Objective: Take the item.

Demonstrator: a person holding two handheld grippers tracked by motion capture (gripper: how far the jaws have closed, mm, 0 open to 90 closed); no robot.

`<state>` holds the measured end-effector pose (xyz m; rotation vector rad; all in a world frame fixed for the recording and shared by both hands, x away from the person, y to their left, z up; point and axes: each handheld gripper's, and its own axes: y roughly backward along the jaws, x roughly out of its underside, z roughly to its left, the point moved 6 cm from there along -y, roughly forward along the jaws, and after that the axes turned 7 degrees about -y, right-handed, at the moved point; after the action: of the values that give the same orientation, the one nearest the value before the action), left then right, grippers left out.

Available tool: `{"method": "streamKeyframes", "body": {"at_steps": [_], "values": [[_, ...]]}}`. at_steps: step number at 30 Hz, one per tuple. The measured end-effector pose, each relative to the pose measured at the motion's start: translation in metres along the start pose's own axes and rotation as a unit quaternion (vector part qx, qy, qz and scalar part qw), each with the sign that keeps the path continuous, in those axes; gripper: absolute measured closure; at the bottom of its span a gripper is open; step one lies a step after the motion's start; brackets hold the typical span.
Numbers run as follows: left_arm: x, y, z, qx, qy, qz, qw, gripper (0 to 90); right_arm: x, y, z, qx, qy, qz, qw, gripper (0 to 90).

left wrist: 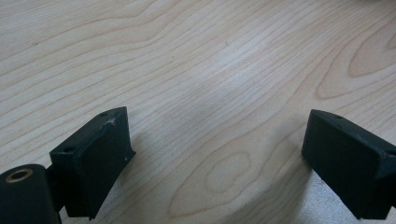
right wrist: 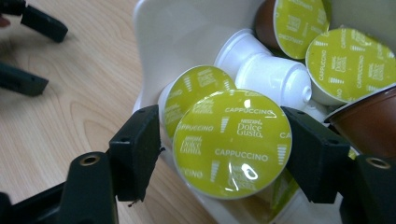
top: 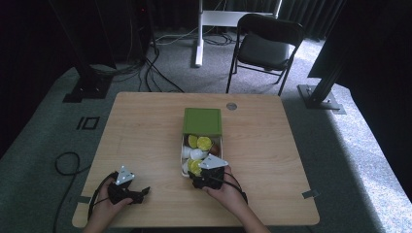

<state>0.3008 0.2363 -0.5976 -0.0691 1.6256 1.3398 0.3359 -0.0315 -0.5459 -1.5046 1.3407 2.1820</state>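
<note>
An open white box (top: 183, 145) of coffee capsules sits mid-table, its green lid (top: 202, 121) lying at the far end. My right gripper (top: 204, 171) is at the box's near end. In the right gripper view it (right wrist: 222, 121) is open, its jaws straddling a green-foiled Cappuccino capsule (right wrist: 233, 140): the right jaw is at the foil's rim, and the left jaw stands a small gap off. Around it lie white capsules (right wrist: 275, 79), a brown one (right wrist: 369, 126) and other green-foiled ones (right wrist: 355, 60). My left gripper (top: 144, 195) rests open on bare wood (left wrist: 217, 123) at the front left.
The left gripper's jaws (right wrist: 53, 58) show left of the box wall (right wrist: 187, 32). A round grommet (top: 231, 106) sits near the table's far edge. Beyond the table are a folding chair (top: 269, 43), floor cables (top: 150, 73) and black stands (top: 320, 92).
</note>
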Motion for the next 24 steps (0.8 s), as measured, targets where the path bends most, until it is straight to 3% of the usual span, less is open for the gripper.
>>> {"method": "streamKeyframes", "body": {"at_steps": [1, 2, 8, 13, 16, 24], "values": [[0.000, 0.000, 0.000, 0.000, 0.000, 0.000, 1.0000, 9.2, 0.000, 0.000, 0.000, 0.000, 0.000, 0.000, 1.0000, 32.0], [0.000, 0.000, 0.000, 0.000, 0.000, 0.000, 1.0000, 9.2, 0.000, -0.002, -0.001, -0.006, -0.015, 0.000, 0.9999, 32.2], [0.000, 0.000, 0.000, 0.000, 0.000, 0.000, 1.0000, 9.2, -0.002, -0.005, 0.000, -0.002, -0.003, -0.004, 1.0000, 39.4], [0.000, 0.000, 0.000, 0.000, 0.000, 0.000, 1.0000, 9.2, -0.004, -0.001, 0.000, -0.002, 0.002, -0.001, 1.0000, 39.8], [0.000, 0.000, 0.000, 0.000, 0.001, 0.000, 1.0000, 9.2, -0.006, 0.002, 0.001, -0.012, -0.008, -0.004, 0.9999, 39.8], [0.000, 0.000, 0.000, 0.000, 0.001, -0.001, 1.0000, 9.3, -0.017, 0.011, 0.001, -0.014, 0.004, -0.017, 0.9998, 39.8]]}}
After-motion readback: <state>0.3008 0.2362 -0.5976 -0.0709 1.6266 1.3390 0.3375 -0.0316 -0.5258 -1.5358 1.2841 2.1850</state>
